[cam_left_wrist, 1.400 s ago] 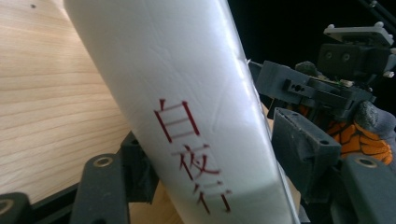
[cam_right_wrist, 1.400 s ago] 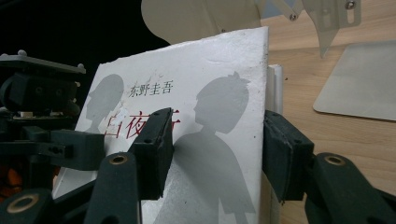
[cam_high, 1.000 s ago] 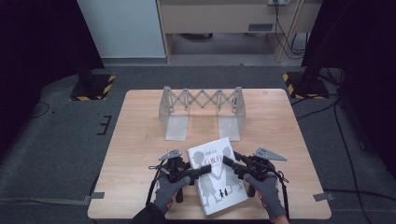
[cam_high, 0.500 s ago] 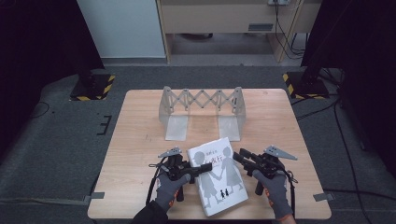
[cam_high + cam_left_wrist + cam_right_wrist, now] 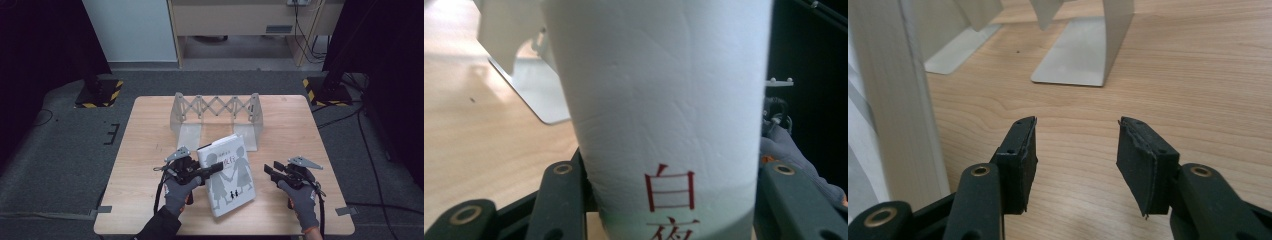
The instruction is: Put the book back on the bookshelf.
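The left gripper (image 5: 212, 169) was clamped on the spine edge of the white book (image 5: 232, 172), its jaws having just closed on it, and held that edge tilted up off the wooden table (image 5: 145, 150). The book sat just in front of the folding metal rack (image 5: 216, 107). Right of the book and apart from it, the right gripper (image 5: 267, 171) had its jaws parted, nothing between them.
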The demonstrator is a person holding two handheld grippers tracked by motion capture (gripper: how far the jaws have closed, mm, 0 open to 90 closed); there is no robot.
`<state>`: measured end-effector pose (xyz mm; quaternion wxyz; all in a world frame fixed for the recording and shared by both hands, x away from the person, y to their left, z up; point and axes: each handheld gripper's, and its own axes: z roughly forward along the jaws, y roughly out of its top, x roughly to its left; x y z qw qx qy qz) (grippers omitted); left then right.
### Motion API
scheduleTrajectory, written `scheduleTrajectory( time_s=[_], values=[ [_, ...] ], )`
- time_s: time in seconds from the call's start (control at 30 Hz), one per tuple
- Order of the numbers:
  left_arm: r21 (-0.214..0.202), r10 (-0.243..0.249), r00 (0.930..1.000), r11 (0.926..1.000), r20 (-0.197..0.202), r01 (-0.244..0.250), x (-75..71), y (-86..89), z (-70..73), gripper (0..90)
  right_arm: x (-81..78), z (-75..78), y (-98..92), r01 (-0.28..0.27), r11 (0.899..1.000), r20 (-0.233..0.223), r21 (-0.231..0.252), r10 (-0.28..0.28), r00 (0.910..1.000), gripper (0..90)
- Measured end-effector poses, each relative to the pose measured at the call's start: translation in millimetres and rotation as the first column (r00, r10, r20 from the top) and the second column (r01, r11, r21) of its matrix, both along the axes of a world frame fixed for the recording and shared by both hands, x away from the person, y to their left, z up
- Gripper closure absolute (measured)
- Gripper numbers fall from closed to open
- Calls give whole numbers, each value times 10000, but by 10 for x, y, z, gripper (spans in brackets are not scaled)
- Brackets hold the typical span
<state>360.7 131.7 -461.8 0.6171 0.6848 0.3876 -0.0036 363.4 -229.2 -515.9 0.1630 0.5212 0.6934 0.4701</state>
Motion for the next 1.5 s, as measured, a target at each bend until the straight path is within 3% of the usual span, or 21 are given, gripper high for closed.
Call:
scheduleTrajectory(
  time_s=[0.07, 0.13, 0.27, 0.37, 0.53, 0.57, 0.83, 1.27, 1.5],
  values=[
    [120, 48, 9995, 9999, 307, -51, 12, 14, 36, 506, 20, -29, -51, 205, 9990, -71, -406, -208, 9998, 500],
    [129, 52, 9993, 9999, 359, -57, 13, 14, 39, 506, 26, -39, -67, 342, 9982, -135, -492, -349, 9993, 499],
    [174, -105, 9984, 9998, 551, 95, -19, 19, 37, 503, 59, -109, -132, 583, 9921, -417, -1115, -633, 9971, 490],
    [238, -232, 9974, 9995, 677, 217, -88, 27, 31, 500, 89, -178, -156, 651, 9847, -856, -1617, -797, 9931, 465],
    [348, -373, 9953, 9988, 894, 343, -132, 20, 23, 498, 99, -192, -171, 704, 9799, -828, -1868, -871, 9928, 429],
    [430, -429, 9937, 9983, 1033, 387, -157, 10, 29, 498, 102, -196, -183, 789, 9738, -737, -2133, -966, 9926, 394],
    [785, -653, 9867, 9954, 1490, 541, -257, -38, 63, 496, 112, -210, -221, 982, 9630, -684, -2509, -1188, 9906, 257],
    [878, -738, 9833, 9943, 1665, 598, -351, -88, 93, 480, 136, -225, -202, 902, 9516, -870, -2939, -1206, 9889, 95],
    [1004, -818, 9814, 9928, 1739, 649, -388, -118, 114, 470, 145, -226, -203, 709, 9572, -1007, -2808, -1028, 9896, 44]
  ],
)
